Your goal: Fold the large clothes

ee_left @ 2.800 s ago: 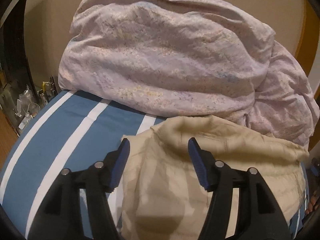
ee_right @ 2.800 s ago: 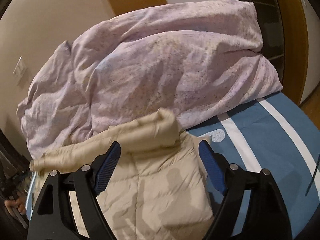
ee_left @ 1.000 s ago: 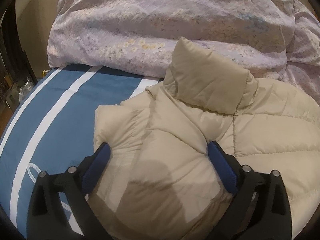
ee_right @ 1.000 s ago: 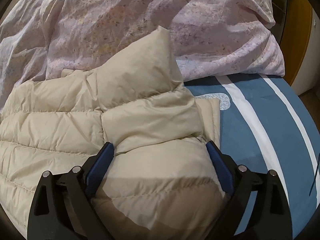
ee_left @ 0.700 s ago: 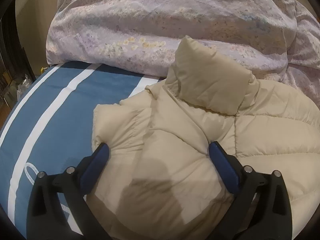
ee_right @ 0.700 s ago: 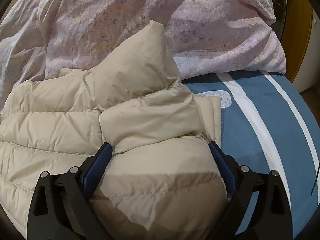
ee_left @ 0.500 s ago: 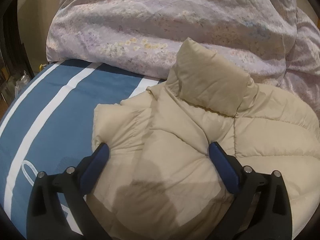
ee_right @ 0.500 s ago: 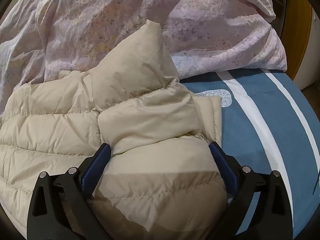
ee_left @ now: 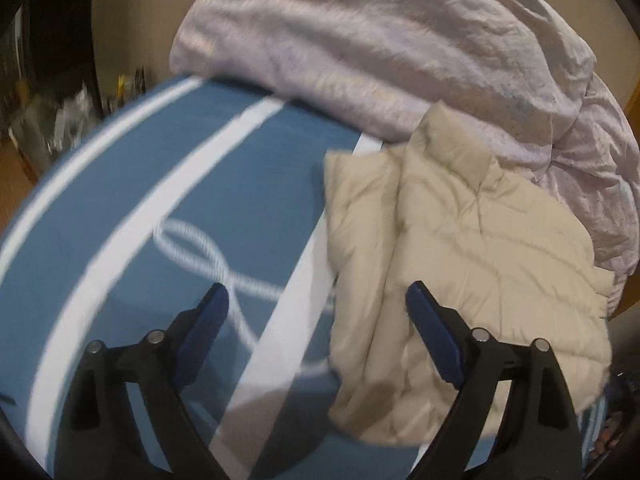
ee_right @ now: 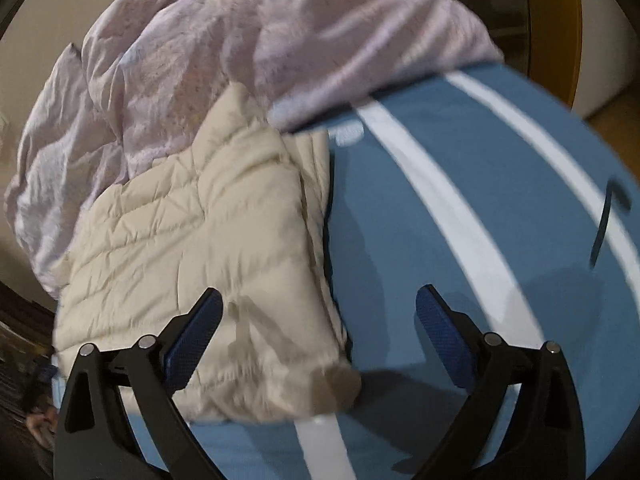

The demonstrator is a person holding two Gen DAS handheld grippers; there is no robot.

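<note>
Folded beige puffer jacket (ee_left: pixel 460 248) on bed

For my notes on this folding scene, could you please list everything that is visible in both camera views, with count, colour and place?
puffer jacket: one, beige, folded in a bundle on the bed, its collar end against the duvet.
duvet: one, pale lilac with a fine print, heaped at the far end of the bed.
bed cover: one, blue with white stripes and a white loop pattern, under everything.
clutter: several items, blurred, on the floor beside the bed, far left in the left view.
left tool: one, black with blue pads, jaws closing, nothing pressed between them.
right tool: one, black with blue pads, jaws apart, holding nothing.
</note>
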